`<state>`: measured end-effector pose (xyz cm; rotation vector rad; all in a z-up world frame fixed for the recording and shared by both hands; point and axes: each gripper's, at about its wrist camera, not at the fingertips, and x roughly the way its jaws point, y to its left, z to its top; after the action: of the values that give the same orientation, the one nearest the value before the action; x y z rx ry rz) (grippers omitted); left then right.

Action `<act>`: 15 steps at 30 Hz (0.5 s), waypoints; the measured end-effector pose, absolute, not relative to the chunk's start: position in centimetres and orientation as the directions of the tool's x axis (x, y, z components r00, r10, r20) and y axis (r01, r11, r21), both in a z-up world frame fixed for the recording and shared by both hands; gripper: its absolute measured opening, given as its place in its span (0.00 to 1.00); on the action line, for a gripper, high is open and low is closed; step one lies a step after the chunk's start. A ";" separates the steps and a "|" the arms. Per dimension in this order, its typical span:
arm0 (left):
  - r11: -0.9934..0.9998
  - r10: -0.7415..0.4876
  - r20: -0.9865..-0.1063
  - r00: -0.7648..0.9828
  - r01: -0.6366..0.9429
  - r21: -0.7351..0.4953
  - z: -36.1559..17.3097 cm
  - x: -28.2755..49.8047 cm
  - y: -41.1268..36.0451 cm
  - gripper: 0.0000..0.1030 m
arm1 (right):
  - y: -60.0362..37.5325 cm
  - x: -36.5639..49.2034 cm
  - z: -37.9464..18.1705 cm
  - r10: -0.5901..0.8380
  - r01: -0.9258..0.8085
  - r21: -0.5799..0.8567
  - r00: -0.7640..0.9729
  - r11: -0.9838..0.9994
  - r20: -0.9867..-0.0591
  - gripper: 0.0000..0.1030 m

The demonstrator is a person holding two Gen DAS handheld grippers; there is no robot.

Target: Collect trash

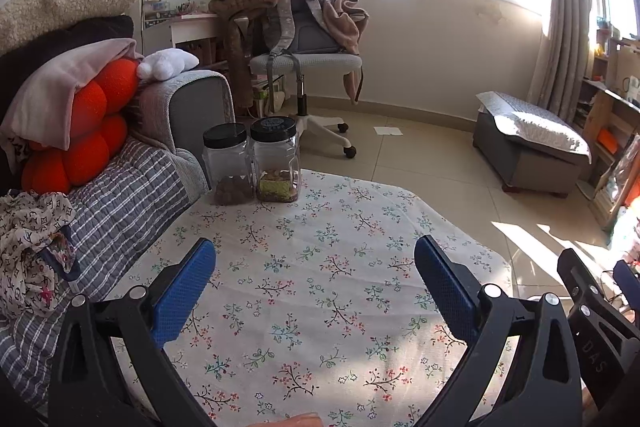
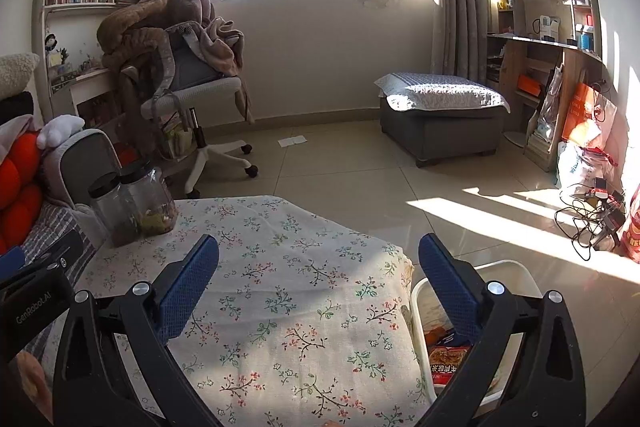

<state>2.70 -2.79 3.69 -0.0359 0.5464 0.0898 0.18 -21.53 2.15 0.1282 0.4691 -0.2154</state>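
Over the flowered table you hold both tongs spread wide, with nothing between their blue pads. Your left tongs hang above the middle of the cloth; your right tongs hang over the table's right edge, one finger above the cloth and the other above the bin. At the far left corner of the table stand two clear jars with black lids, touching side by side, each with a little food at the bottom. Just beside the right edge of the table sits one white bin, and the trash, red and orange wrappers, lies inside it. Well apart on the floor by the office chair lies one white paper. One grey ottoman stands under the window.
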 end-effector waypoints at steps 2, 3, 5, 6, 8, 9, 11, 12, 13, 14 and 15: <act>0.995 0.075 -0.523 0.849 -0.096 -0.012 3.7 2.8 -2.8 0.94 | -21.5 0.2 2.1 -0.174 0.232 0.072 0.870 0.970 -0.462 0.93; 0.995 0.072 -0.526 0.847 -0.095 -0.016 3.7 2.8 -2.8 0.94 | -21.5 0.2 2.1 -0.174 0.232 0.071 0.870 0.970 -0.462 0.93; 0.995 0.067 -0.533 0.844 -0.095 -0.025 3.6 3.0 -2.7 0.94 | -21.5 0.2 2.1 -0.173 0.231 0.071 0.870 0.970 -0.461 0.93; 0.995 0.065 -0.536 0.842 -0.095 -0.028 3.6 3.0 -2.7 0.94 | -21.4 0.3 2.1 -0.171 0.229 0.071 0.870 0.971 -0.462 0.93; 0.995 0.062 -0.540 0.839 -0.095 -0.033 3.5 3.1 -2.6 0.94 | -21.4 0.4 2.1 -0.166 0.223 0.070 0.870 0.972 -0.464 0.93; 0.995 0.061 -0.542 0.838 -0.095 -0.034 3.5 3.1 -2.6 0.94 | -21.3 0.5 2.1 -0.164 0.221 0.070 0.869 0.973 -0.466 0.93; 0.995 0.053 -0.549 0.834 -0.090 -0.042 3.4 3.1 -2.6 0.94 | -21.4 0.5 2.0 -0.161 0.220 0.072 0.867 0.973 -0.472 0.93; 0.995 0.047 -0.552 0.833 -0.088 -0.048 3.3 3.2 -2.6 0.94 | -21.5 0.5 1.9 -0.160 0.220 0.074 0.866 0.973 -0.474 0.93; 0.995 0.044 -0.553 0.832 -0.088 -0.052 3.3 3.2 -2.5 0.94 | -21.5 0.6 1.9 -0.159 0.220 0.075 0.865 0.973 -0.476 0.93; 0.995 0.044 -0.554 0.831 -0.088 -0.053 3.3 3.2 -2.5 0.94 | -21.5 0.5 1.9 -0.158 0.219 0.075 0.864 0.973 -0.477 0.93; 0.995 0.045 -0.553 0.832 -0.089 -0.053 3.3 3.2 -2.5 0.94 | -21.6 0.5 1.9 -0.158 0.218 0.074 0.864 0.973 -0.478 0.93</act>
<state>3.20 -2.50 3.34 -0.0781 0.5844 0.0710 0.48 -21.57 1.91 0.1269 0.4894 -0.1977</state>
